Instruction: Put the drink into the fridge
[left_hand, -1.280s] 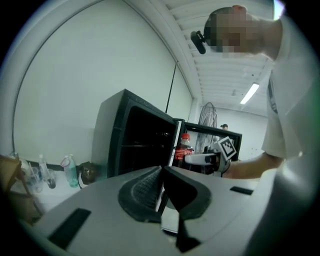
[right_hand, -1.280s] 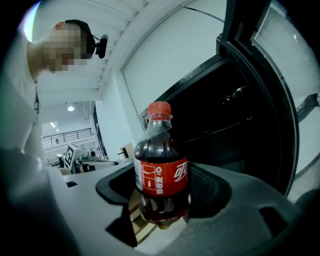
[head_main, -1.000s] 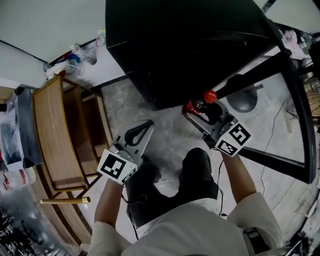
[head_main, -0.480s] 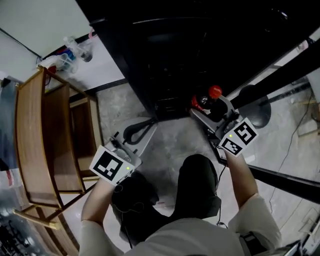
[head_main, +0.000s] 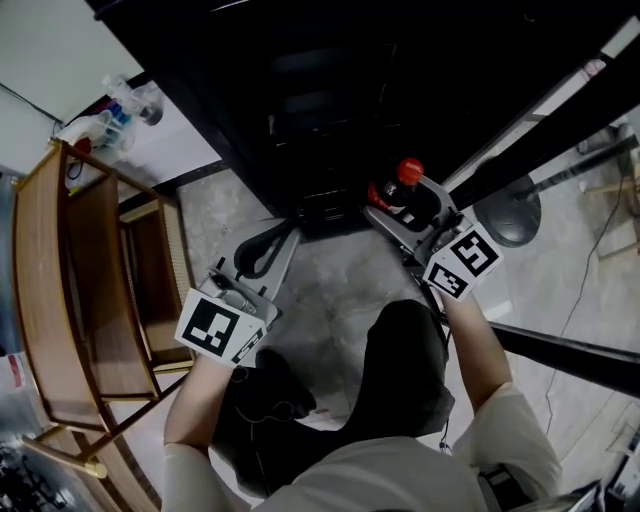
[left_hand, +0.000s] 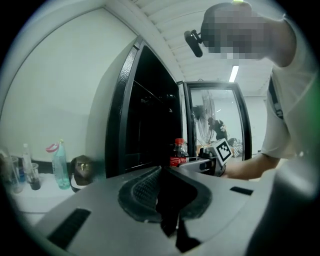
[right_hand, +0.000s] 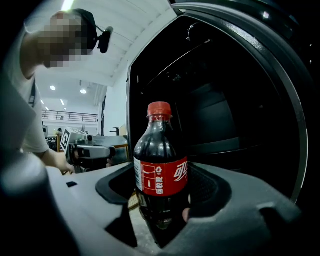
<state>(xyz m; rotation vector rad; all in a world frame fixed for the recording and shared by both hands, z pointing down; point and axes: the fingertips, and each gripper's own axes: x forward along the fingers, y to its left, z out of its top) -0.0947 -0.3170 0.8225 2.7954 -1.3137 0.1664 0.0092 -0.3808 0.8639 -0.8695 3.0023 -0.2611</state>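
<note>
A cola bottle (right_hand: 160, 170) with a red cap and red label stands upright between the jaws of my right gripper (right_hand: 162, 196), which is shut on its lower body. In the head view the bottle (head_main: 398, 188) and right gripper (head_main: 395, 207) hang just before the open front of the black fridge (head_main: 300, 90). The fridge's dark inside (right_hand: 220, 110) fills the space behind the bottle. My left gripper (head_main: 287, 236) is held lower left of it over the floor. Its curved pads (left_hand: 145, 192) meet at the tip with nothing between them. From that gripper's view the bottle (left_hand: 178, 152) shows in front of the fridge (left_hand: 150, 120).
A wooden rack (head_main: 80, 290) stands on the left. Plastic bottles (head_main: 110, 120) sit on a white surface behind it, one of them (left_hand: 60, 165) at the left. The fridge's glass door (left_hand: 215, 120) is swung open. A round stand base (head_main: 505, 215) lies on the right.
Both grippers have sunk and the view has closed in on the fridge's open front. The bottle has stayed in the right gripper. The left gripper's jaws look unchanged.
</note>
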